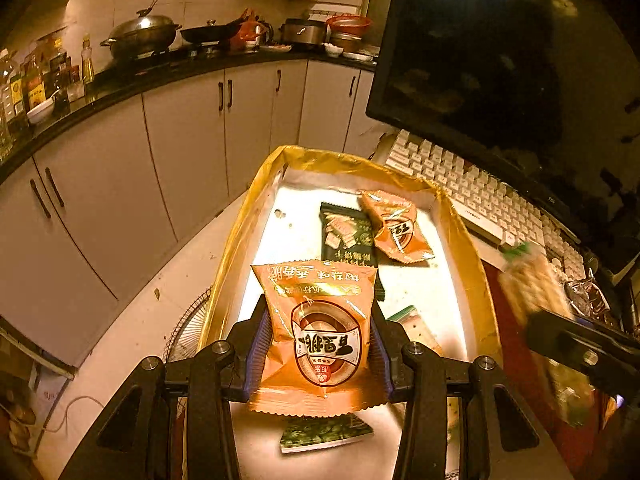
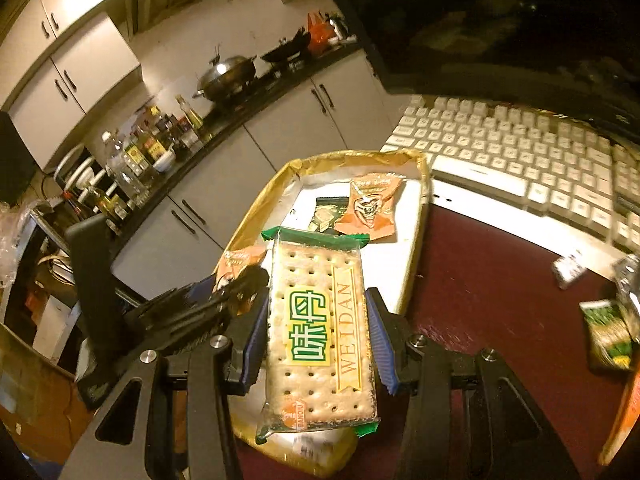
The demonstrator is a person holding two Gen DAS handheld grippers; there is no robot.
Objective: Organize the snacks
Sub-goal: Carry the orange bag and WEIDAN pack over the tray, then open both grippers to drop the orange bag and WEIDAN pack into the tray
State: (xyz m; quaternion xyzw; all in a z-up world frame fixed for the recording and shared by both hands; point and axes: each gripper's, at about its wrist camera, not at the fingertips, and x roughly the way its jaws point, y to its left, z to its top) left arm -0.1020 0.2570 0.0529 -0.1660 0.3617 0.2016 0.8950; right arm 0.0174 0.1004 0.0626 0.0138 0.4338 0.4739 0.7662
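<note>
My left gripper (image 1: 318, 336) is shut on an orange snack packet (image 1: 320, 332) and holds it above the near end of a gold-rimmed white tray (image 1: 236, 240). In the tray lie a dark green packet (image 1: 346, 236), another orange packet (image 1: 396, 226) and a green packet (image 1: 326, 434) near me. My right gripper (image 2: 318, 332) is shut on a clear cracker pack (image 2: 320, 332) with green ends, held over the tray's (image 2: 416, 248) near right side. The left gripper (image 2: 224, 300) shows at the left of the right wrist view. The right gripper (image 1: 576, 340) with the blurred cracker pack (image 1: 532, 284) shows at the right.
A white keyboard (image 2: 520, 160) and a dark monitor (image 1: 500, 60) stand right of the tray on a dark red tabletop (image 2: 500, 300). More packets (image 2: 608, 332) lie at the far right. Kitchen cabinets (image 1: 180, 140) and a counter with pots and bottles are to the left.
</note>
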